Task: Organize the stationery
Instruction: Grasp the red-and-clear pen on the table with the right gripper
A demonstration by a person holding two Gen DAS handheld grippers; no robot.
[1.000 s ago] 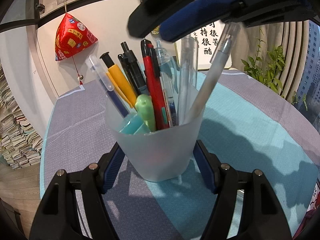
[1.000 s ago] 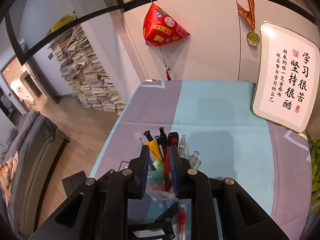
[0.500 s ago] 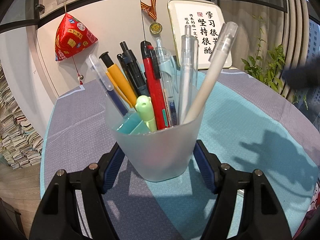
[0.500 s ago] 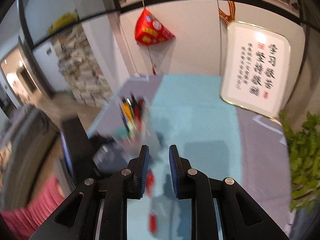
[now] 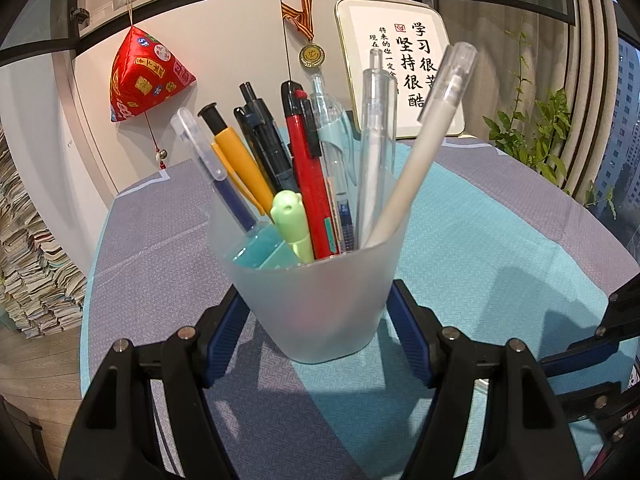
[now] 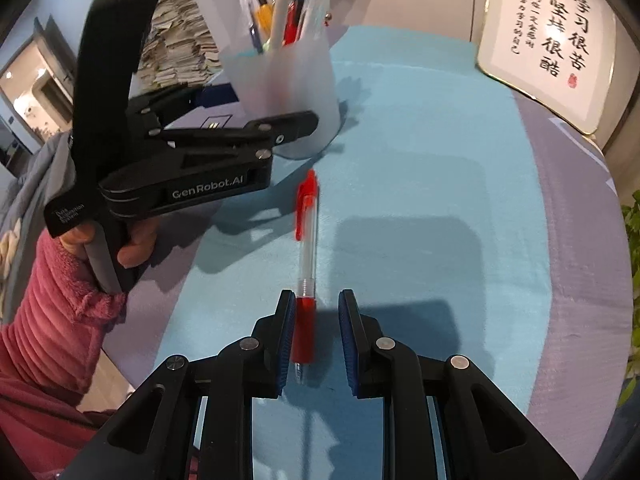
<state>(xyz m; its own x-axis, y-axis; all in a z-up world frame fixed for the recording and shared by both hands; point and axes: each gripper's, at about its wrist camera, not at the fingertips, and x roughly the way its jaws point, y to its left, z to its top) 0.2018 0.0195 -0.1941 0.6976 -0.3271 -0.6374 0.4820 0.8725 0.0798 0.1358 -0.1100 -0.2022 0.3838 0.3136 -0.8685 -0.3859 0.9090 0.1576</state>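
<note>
The right tool (image 6: 313,332) has swung down from the cup (image 5: 316,284) to the last red pen (image 6: 306,264) lying on the surface, fingers spread around it (not yet clenched); left tool (image 5: 318,332) still braces the cup.

Both grippers are black plastic with blue ribbed pads and silver screws. The left gripper (image 6: 256,116) carries white "GenRobot.AI" lettering. The hand (image 6: 120,240) shows bare fingers and a fuzzy pink sleeve (image 6: 60,320).
</note>
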